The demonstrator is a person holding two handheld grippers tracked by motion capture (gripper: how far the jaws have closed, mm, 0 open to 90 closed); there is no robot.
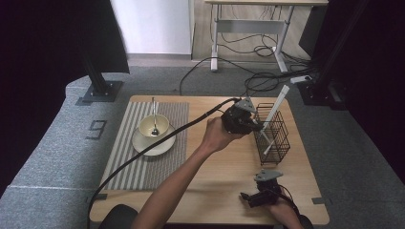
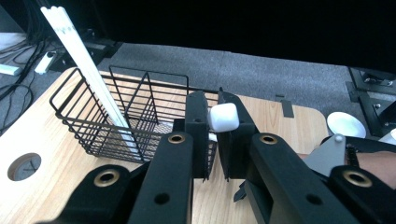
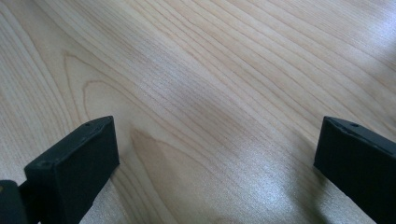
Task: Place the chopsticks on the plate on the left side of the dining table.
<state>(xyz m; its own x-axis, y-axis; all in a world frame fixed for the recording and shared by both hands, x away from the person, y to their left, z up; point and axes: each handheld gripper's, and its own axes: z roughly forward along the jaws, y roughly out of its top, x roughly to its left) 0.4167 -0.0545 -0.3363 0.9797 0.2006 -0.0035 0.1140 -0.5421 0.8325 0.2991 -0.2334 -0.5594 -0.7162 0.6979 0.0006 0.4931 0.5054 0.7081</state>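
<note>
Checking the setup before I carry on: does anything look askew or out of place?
One thing: the white chopsticks lean steeply in the black wire basket, jutting past its rim. The left gripper is shut on a white utensil handle beside the basket. The spoon rests neatly in its bowl.

— What lies where on the table (image 1: 210, 191)?
— I see a placemat (image 1: 143, 162) at left, bearing a plate (image 1: 148, 145) with a bowl (image 1: 154, 125) and spoon (image 1: 154, 117); the wire basket (image 1: 272, 131) at right holds chopsticks (image 1: 276, 107).
</note>
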